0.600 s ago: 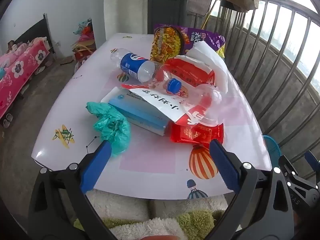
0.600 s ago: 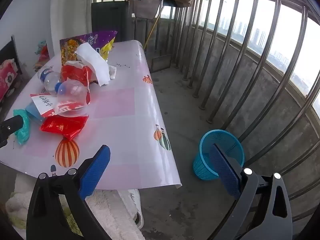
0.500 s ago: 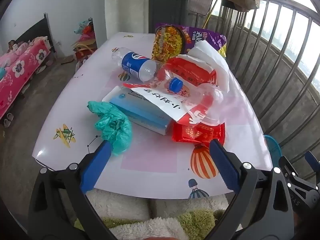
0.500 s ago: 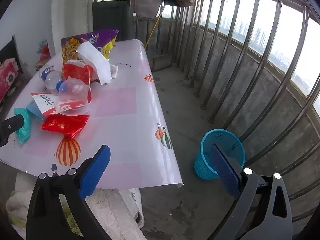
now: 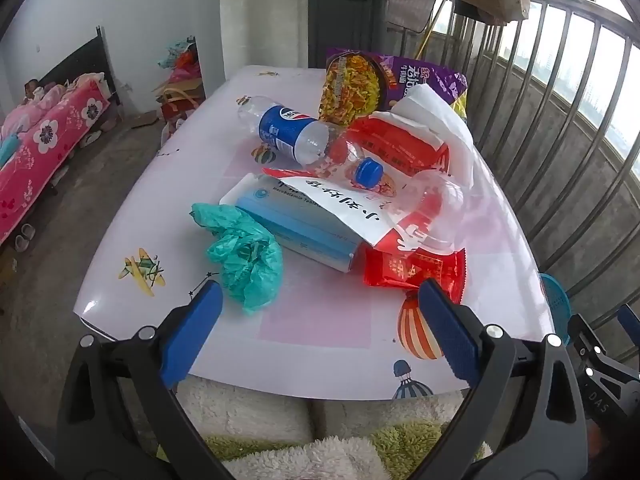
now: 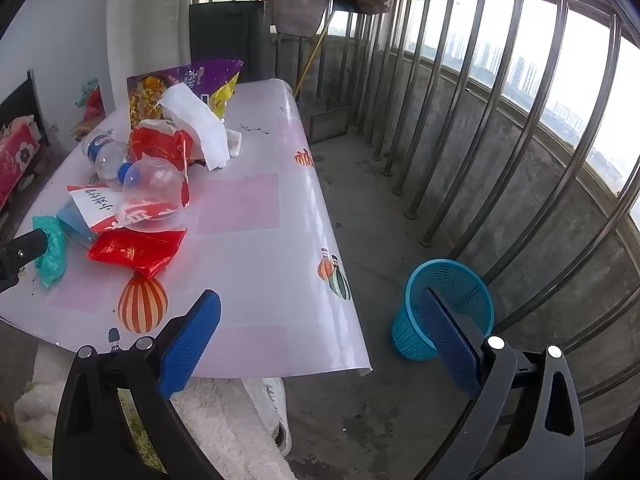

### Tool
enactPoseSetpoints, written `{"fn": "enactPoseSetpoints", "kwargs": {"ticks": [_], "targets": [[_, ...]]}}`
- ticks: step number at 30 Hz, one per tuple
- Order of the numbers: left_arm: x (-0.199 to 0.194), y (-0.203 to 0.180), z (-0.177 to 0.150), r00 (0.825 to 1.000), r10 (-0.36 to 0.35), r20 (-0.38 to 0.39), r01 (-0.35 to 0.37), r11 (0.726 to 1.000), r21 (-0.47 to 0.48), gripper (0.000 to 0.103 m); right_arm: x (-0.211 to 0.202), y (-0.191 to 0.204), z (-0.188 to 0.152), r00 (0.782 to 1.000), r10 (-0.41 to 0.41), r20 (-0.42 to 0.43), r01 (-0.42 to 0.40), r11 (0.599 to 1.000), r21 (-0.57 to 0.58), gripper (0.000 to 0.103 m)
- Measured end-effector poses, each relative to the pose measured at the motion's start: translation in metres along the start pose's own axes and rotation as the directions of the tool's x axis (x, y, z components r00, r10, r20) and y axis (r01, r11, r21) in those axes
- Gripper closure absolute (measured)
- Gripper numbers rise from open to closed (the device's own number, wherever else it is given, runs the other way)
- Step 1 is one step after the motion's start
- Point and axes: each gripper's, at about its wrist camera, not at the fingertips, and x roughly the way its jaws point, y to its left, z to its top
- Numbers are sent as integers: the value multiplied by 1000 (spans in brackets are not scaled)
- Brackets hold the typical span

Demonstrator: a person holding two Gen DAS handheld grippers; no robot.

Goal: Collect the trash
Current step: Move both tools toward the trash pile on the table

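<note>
Trash is piled on the white table (image 5: 320,320): a crumpled green bag (image 5: 244,256), a blue box (image 5: 296,228), a red wrapper (image 5: 416,268), a blue-labelled bottle (image 5: 292,132), a clear bottle with a blue cap (image 5: 368,172), a purple snack bag (image 5: 360,84) and white tissue (image 5: 436,120). My left gripper (image 5: 320,316) hangs open over the table's near edge, short of the green bag. My right gripper (image 6: 320,328) is open too, over the table's right corner, with the blue basket (image 6: 448,308) on the floor behind its right finger. The red wrapper (image 6: 136,248) lies to its left.
A metal railing (image 6: 500,140) runs along the right side, close to the basket. A fluffy white and green cushion (image 5: 280,420) lies below the table's near edge. A bed with a pink flowered cover (image 5: 44,148) stands far left.
Both views have shifted slightly; the pile sits a little lower in the left wrist view and the basket a little nearer in the right. Both grippers stay open.
</note>
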Motion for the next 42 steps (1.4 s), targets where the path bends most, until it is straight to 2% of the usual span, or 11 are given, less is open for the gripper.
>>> {"fn": "enactPoseSetpoints", "kwargs": {"ticks": [42], "targets": [[0, 15, -1, 999, 38, -13, -38, 999, -24, 9, 0, 0, 5, 1000, 7, 1, -7, 1000, 11, 6]]}}
